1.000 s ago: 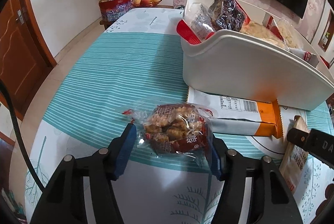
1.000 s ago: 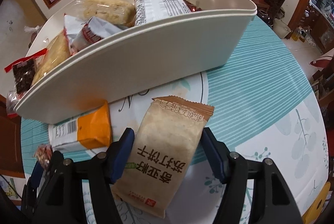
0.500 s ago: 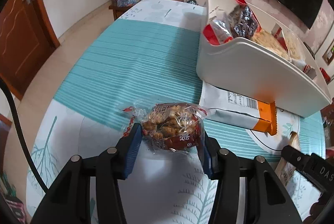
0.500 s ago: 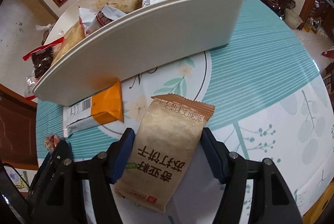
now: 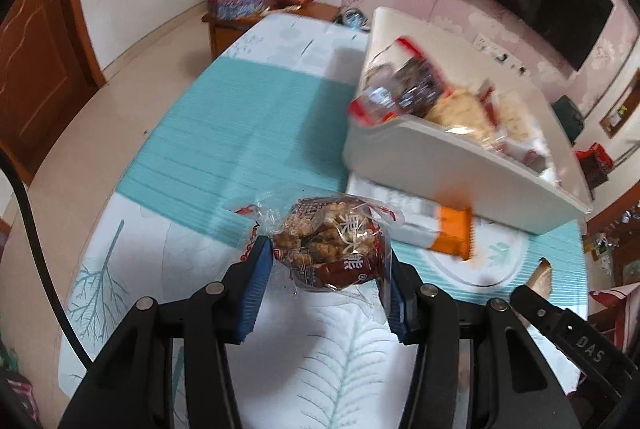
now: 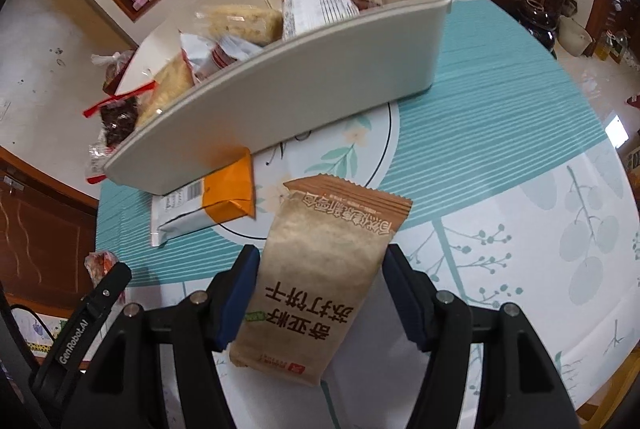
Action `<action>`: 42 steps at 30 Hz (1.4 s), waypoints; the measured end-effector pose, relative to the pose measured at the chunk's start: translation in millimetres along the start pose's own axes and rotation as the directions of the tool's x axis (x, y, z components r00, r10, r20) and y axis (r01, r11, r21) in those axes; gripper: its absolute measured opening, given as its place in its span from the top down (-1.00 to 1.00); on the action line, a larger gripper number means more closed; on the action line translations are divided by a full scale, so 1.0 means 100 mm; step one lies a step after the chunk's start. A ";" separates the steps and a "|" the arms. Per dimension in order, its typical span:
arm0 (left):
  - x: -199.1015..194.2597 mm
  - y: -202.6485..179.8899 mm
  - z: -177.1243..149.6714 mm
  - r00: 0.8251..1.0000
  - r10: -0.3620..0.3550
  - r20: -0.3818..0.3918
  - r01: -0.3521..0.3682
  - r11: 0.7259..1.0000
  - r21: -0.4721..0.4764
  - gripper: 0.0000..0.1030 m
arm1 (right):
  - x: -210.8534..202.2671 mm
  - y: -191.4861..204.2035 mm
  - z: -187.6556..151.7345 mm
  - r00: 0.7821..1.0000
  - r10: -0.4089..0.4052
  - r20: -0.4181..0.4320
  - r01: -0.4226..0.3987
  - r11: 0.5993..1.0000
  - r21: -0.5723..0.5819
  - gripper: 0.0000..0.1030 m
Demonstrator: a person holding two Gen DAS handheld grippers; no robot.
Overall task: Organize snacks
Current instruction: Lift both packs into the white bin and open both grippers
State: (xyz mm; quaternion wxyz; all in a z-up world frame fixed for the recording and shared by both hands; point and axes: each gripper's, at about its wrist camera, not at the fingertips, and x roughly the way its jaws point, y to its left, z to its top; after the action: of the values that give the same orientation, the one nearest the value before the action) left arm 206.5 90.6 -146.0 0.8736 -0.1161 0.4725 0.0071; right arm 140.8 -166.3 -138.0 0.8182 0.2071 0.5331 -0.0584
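My left gripper is clamped on a clear bag of fried snacks, lifted off the tablecloth in front of the white bin. My right gripper pinches a brown cracker packet near the bin's front wall, beside an orange-ended packet.

Packet lies on table before snack-filled bin.
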 end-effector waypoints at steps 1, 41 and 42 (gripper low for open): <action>-0.05 -0.03 0.03 1.000 -0.008 0.008 0.008 1.000 0.009 0.04 | -0.04 0.00 0.00 1.000 0.006 0.006 -0.006 1.000 -0.002 -0.24; 0.39 -1.25 1.02 0.973 -0.123 0.196 0.079 0.973 0.219 0.08 | -0.30 0.12 1.28 0.907 0.035 0.420 0.057 0.977 -0.205 -0.18; 0.42 -1.26 1.02 0.974 -0.116 0.194 0.072 0.973 0.219 0.08 | -0.27 0.12 1.29 0.906 0.039 0.421 0.053 0.977 -0.205 -0.18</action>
State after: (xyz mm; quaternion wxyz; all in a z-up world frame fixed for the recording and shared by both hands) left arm 329.0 -14.2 -102.0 0.9245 -0.0440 0.3716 -0.0725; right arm 242.7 -210.6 -66.2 0.9313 0.0997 0.3471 -0.0476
